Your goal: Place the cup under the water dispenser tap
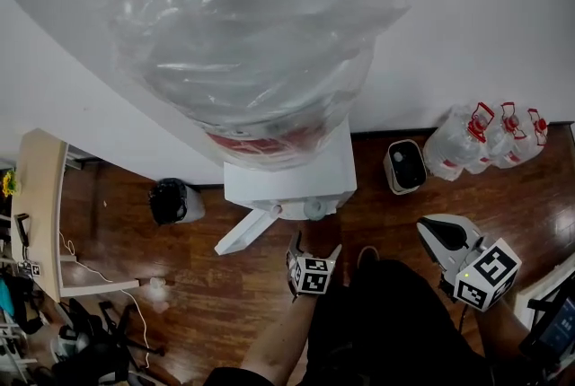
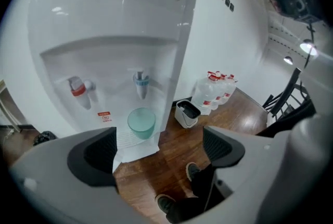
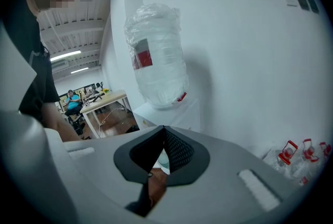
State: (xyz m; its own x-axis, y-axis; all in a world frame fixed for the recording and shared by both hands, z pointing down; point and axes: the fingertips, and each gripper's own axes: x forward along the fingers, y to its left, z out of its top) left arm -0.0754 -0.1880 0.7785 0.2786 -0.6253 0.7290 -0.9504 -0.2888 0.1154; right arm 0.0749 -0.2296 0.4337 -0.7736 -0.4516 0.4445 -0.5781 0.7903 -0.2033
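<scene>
A pale green cup [image 2: 141, 122] stands on the drip tray of the white water dispenser [image 2: 112, 35], right under its blue tap [image 2: 141, 83]; a red tap [image 2: 78, 90] is to the left of it. My left gripper [image 2: 158, 145] hangs back from the dispenser, above the wooden floor, with its jaws open wide and nothing between them. In the head view the left gripper [image 1: 314, 248] is just in front of the dispenser [image 1: 287, 182]. My right gripper [image 3: 165, 130] is shut with nothing seen in it, and is held off to the right [image 1: 429, 232].
A large wrapped water bottle [image 1: 247, 34] sits on top of the dispenser. A small white bin [image 1: 405, 165] and several water jugs [image 1: 490, 137] stand by the wall at the right. A black bin [image 1: 171, 200] and a desk [image 1: 36, 205] are at the left.
</scene>
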